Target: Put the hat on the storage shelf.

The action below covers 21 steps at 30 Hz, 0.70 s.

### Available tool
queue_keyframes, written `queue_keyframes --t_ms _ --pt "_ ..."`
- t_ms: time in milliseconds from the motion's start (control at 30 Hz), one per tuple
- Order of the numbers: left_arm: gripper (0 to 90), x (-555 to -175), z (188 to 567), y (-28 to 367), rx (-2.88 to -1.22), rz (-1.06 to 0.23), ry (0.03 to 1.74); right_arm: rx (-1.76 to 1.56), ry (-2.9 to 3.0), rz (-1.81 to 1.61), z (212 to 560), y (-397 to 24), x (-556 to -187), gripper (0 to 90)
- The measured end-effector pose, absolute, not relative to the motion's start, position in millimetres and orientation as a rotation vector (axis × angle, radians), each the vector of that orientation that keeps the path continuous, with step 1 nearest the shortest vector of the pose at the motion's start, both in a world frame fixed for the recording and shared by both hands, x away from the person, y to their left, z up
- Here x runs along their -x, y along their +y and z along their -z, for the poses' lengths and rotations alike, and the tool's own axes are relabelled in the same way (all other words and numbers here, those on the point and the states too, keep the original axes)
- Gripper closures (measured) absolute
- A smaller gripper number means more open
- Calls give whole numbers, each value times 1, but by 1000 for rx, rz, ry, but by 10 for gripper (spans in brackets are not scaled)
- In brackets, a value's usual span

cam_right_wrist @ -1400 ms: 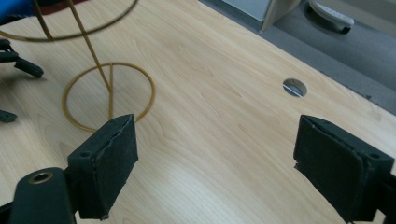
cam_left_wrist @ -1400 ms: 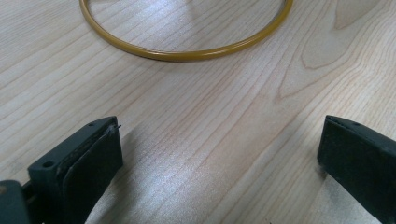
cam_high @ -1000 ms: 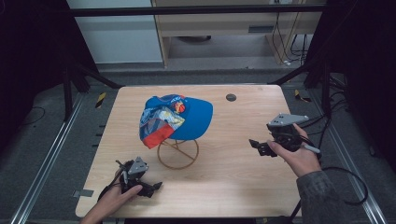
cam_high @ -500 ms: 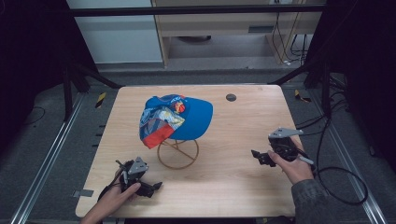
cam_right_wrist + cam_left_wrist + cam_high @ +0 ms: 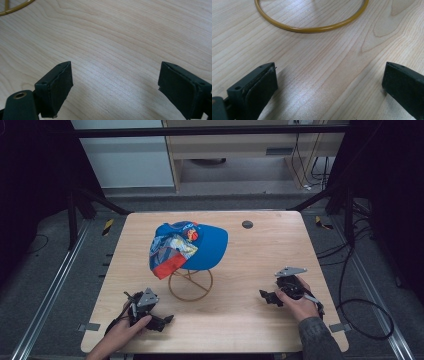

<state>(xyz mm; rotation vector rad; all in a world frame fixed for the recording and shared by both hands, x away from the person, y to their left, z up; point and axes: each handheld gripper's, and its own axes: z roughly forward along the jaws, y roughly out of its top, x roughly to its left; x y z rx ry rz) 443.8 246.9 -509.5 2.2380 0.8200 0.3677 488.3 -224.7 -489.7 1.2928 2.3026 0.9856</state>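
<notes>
A blue cap (image 5: 192, 249) sits on a gold wire stand (image 5: 190, 282) near the middle of a pale wooden table (image 5: 260, 255), its crown propped up so it keeps its shape, the printed panel with the red edge hanging toward the person's left. The stand's round base ring (image 5: 309, 25) lies flat on the wood, which steadies the cap.

Both hands rest low on the near edge of the table, well apart from the cap, one at each side. The left gripper (image 5: 167, 319) lies on the wood near the front-left corner, pointing toward the stand; in the left gripper view its jaws stand wide apart with nothing between them but bare wood, and the ring curves just ahead. The right gripper (image 5: 264, 295) sits near the front-right, also aimed inward; in the right gripper view its jaws gape the same way, holding nothing, with a sliver of the ring at the upper left corner. The posture reads as a rest position, with the cap out of reach of either tool.

The tabletop is light-grained, smooth and faintly glossy, with a small dark round disc (image 5: 247, 224) near its far edge. Around it runs a dark metal frame (image 5: 210, 130), grey floor, trailing black cables (image 5: 355, 290) at the right, and a light cabinet (image 5: 240, 150) beyond.
</notes>
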Motion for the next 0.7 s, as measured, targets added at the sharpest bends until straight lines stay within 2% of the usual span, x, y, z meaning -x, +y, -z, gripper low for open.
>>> queue_keyframes --t_ms 333,433,700 --pt "0 -444 510 247 -2238 -367 819 -1330 2277 -946 504 -216 -488 107" --pt "0 -444 510 247 -2239 -366 817 -1294 2231 -938 509 -209 -483 77" --pt "0 -444 510 247 -2237 -366 818 -1311 2184 -953 512 -206 -475 76"
